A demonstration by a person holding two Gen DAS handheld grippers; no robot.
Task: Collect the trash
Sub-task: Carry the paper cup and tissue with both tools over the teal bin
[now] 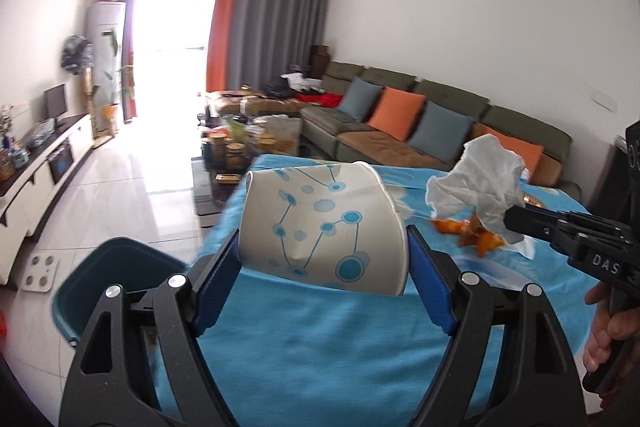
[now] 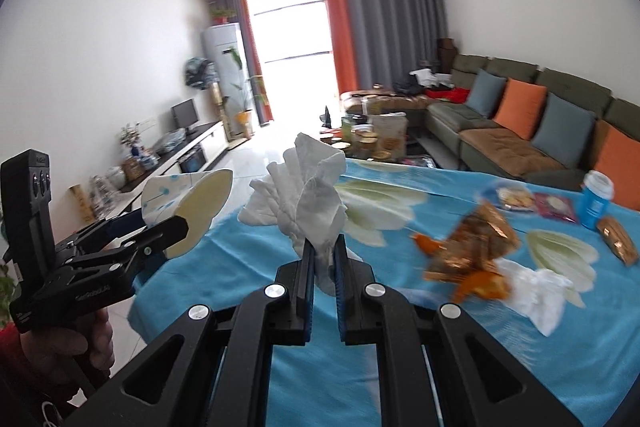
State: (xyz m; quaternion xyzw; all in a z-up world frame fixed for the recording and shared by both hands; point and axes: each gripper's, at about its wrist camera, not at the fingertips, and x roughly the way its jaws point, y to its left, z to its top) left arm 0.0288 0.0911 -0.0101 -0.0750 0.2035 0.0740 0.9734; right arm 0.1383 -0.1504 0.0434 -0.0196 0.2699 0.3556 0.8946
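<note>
My left gripper (image 1: pixel 324 247) is shut on a squashed white paper cup with blue dots (image 1: pixel 324 223), held above the blue tablecloth; the cup also shows in the right wrist view (image 2: pixel 188 203). My right gripper (image 2: pixel 323 247) is shut on a crumpled white tissue (image 2: pixel 304 191), lifted off the table; the tissue also shows in the left wrist view (image 1: pixel 484 183). A dark teal trash bin (image 1: pixel 108 279) stands on the floor below the table's left edge. Orange peel and a shiny snack wrapper (image 2: pixel 472 247) lie on the cloth beside another white tissue (image 2: pixel 536 291).
The table with the blue flowered cloth (image 2: pixel 400 347) also carries a blue cup with a white lid (image 2: pixel 596 199), a gold packet (image 2: pixel 616 239) and small snack packs (image 2: pixel 556 205). A sofa (image 2: pixel 520 131) and a cluttered coffee table (image 2: pixel 372 139) stand beyond.
</note>
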